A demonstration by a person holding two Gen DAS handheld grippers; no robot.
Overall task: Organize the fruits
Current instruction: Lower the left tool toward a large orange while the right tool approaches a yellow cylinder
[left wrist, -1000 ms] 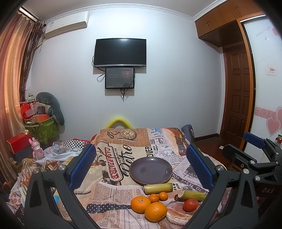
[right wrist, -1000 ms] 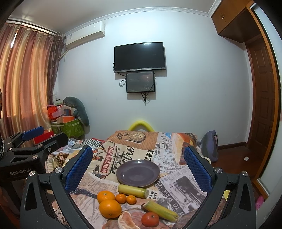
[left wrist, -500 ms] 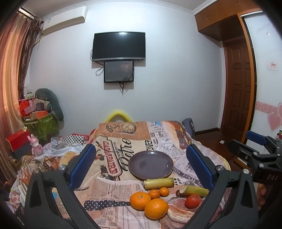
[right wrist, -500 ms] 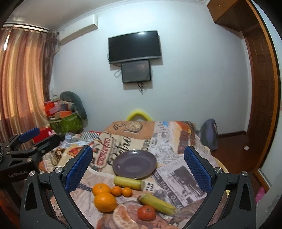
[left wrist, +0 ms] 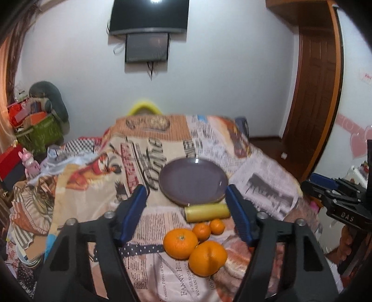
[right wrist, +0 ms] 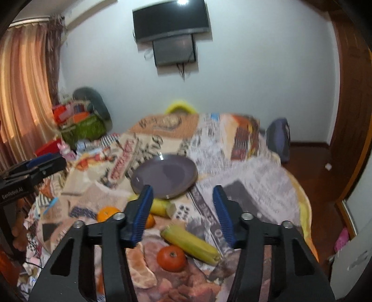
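An empty purple plate (left wrist: 193,180) (right wrist: 164,176) sits mid-table on the printed cloth. In front of it lie a yellow-green cane piece (left wrist: 207,212), two small tangerines (left wrist: 201,231) and two big oranges (left wrist: 181,240). The right wrist view adds a second yellow cane piece (right wrist: 190,241), a red tomato (right wrist: 171,258) and a peeled citrus piece (right wrist: 140,267). My left gripper (left wrist: 189,218) is open and empty above the oranges. My right gripper (right wrist: 183,212) is open and empty above the cane and tomato.
The table wears a newspaper-print cloth (left wrist: 148,232). Boxes, a green bag (left wrist: 39,132) and a pink toy (left wrist: 30,161) crowd the left. A wooden door (left wrist: 313,93) is at right, and a TV (left wrist: 148,16) hangs on the far wall.
Both grippers have tilted down and moved closer to the fruit. Both sets of jaws have narrowed but stay open. The fruit and plate have not moved.
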